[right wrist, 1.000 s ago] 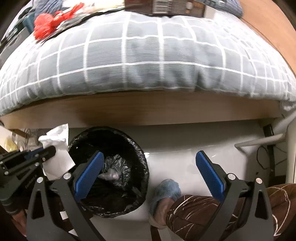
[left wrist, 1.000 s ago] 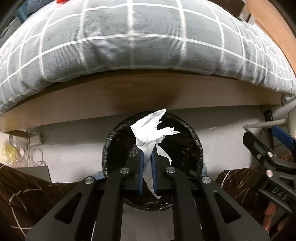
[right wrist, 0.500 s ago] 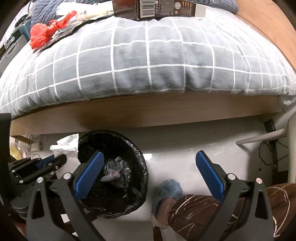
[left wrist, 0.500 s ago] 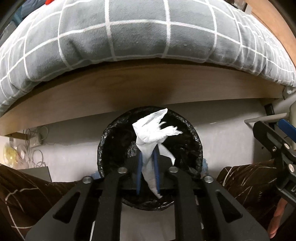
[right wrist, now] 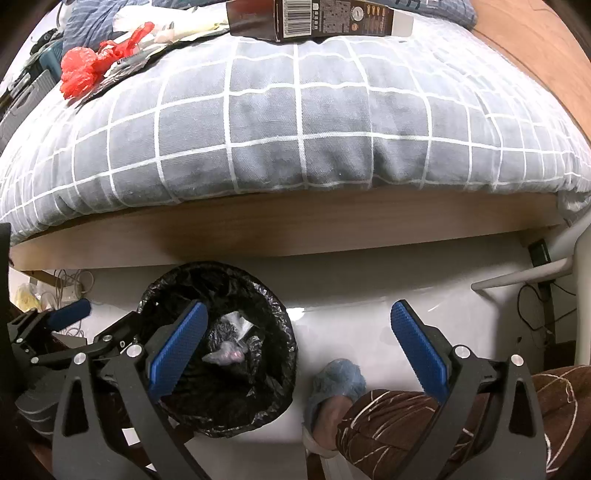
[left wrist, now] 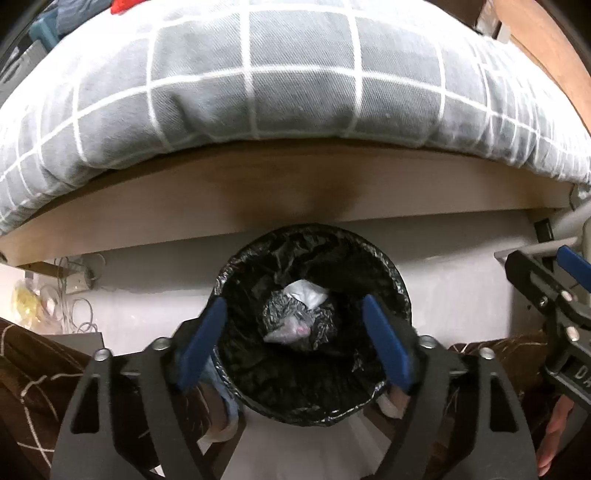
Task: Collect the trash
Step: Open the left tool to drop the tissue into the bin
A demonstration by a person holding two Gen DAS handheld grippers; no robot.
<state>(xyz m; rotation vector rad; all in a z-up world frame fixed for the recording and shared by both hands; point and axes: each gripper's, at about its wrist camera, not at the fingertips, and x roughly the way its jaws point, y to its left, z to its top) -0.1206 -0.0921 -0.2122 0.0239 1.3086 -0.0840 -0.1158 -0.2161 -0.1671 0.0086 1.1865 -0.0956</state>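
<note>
A black-lined trash bin [left wrist: 400, 291] stands on the white floor against the bed's side. My left gripper [left wrist: 293, 306] hangs right over its mouth, jaws opening wide, with nothing between the blue pads [left wrist: 201, 343]. A crumpled white tissue [left wrist: 308, 295] lies at the bottom of the bin beside a pale pinkish wad [left wrist: 290, 332]. My right gripper [right wrist: 298, 310] is open and empty, to the right of the bin [right wrist: 284, 332], above bare floor. On the bed lie a red plastic mesh bag [right wrist: 92, 62] and a brown carton [right wrist: 317, 18].
A grey checked duvet [right wrist: 295, 122] overhangs the wooden bed frame [right wrist: 295, 229] just behind the bin. A person's legs in brown trousers [right wrist: 406, 424] and a blue slipper [right wrist: 338, 380] are beside the bin. Cables [left wrist: 70, 291] lie at left, a white chair leg [right wrist: 517, 277] at right.
The left gripper's jaws went from shut on the white tissue to wide open. The tissue dropped into the bin. The right gripper stayed put.
</note>
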